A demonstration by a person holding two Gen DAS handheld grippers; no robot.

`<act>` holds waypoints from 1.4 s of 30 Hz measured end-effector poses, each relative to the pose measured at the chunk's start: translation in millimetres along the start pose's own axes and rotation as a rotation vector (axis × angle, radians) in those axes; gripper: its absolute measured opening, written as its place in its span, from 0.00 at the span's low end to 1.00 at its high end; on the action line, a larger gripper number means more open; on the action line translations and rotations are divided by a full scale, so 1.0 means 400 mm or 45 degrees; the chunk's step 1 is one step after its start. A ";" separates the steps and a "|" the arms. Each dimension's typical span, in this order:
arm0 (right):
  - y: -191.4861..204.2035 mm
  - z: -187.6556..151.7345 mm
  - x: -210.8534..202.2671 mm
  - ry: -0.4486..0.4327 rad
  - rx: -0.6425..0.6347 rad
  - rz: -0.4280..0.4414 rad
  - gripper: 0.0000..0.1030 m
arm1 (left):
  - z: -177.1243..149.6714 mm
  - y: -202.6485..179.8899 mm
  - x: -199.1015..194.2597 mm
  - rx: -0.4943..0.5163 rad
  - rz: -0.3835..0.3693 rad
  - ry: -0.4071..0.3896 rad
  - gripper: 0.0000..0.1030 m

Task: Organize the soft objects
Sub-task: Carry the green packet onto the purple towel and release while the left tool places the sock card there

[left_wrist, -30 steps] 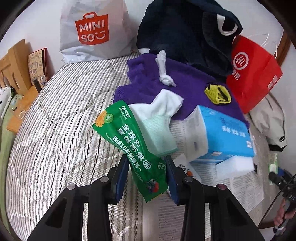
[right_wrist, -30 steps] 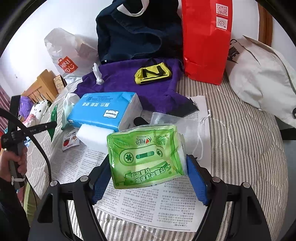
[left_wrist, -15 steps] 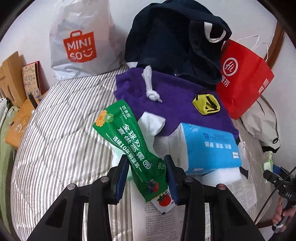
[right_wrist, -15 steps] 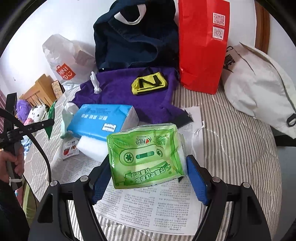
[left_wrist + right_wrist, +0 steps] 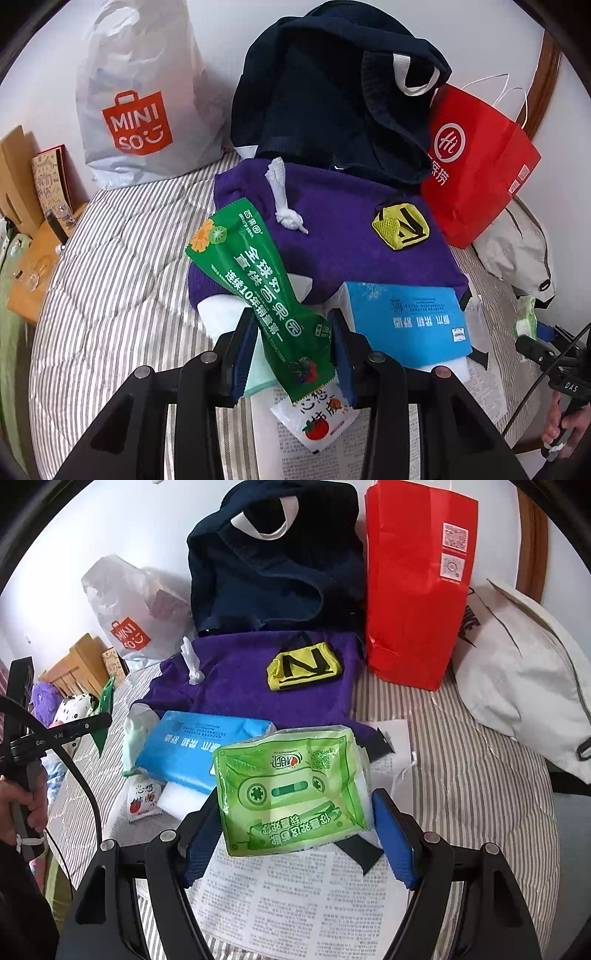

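My left gripper (image 5: 291, 354) is shut on a dark green wet-wipe packet (image 5: 258, 288) and holds it above the bed, over a pale green sock (image 5: 255, 369). My right gripper (image 5: 291, 830) is shut on a light green wipes pack (image 5: 291, 790) held above a newspaper (image 5: 295, 904). A blue tissue pack (image 5: 406, 321) lies in front of both, also in the right wrist view (image 5: 192, 749). A purple towel (image 5: 351, 236) lies behind it with a white knotted cloth (image 5: 284, 199) and a yellow pouch (image 5: 400, 225) on it.
A white MINISO bag (image 5: 140, 96), a dark navy garment (image 5: 332, 96) and a red paper bag (image 5: 476, 162) stand along the wall. A beige bag (image 5: 524, 679) lies at the right. A small strawberry sachet (image 5: 317, 424) and a white sponge (image 5: 177, 801) lie on the newspaper.
My left gripper has moved forward and right with the packet, toward the purple towel and tissue pack. My right gripper has moved slightly forward with its pack.
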State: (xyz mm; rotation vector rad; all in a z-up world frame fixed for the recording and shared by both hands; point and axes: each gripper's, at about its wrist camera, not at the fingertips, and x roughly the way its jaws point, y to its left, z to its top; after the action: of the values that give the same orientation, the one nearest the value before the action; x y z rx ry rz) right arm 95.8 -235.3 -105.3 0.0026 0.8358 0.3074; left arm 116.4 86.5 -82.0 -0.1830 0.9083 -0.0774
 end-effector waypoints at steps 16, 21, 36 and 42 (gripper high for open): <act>0.022 0.102 0.066 -0.026 -0.033 -0.017 0.74 | 0.078 -0.009 0.031 0.053 -0.006 -0.009 0.36; 0.024 0.128 0.084 -0.025 -0.032 -0.025 0.74 | 0.099 -0.007 0.041 0.058 -0.004 -0.015 0.36; 0.032 0.238 0.202 0.007 -0.033 -0.061 0.74 | 0.148 0.013 0.103 0.054 -0.018 0.012 0.36; 0.034 0.267 0.305 0.097 -0.041 -0.089 0.74 | 0.163 0.026 0.127 0.046 -0.014 0.023 0.36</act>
State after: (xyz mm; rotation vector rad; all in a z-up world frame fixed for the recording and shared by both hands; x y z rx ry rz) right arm 247.1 -176.7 -120.8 -0.0685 0.9044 0.2559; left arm 199.0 97.5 -84.3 -0.1536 0.9233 -0.1057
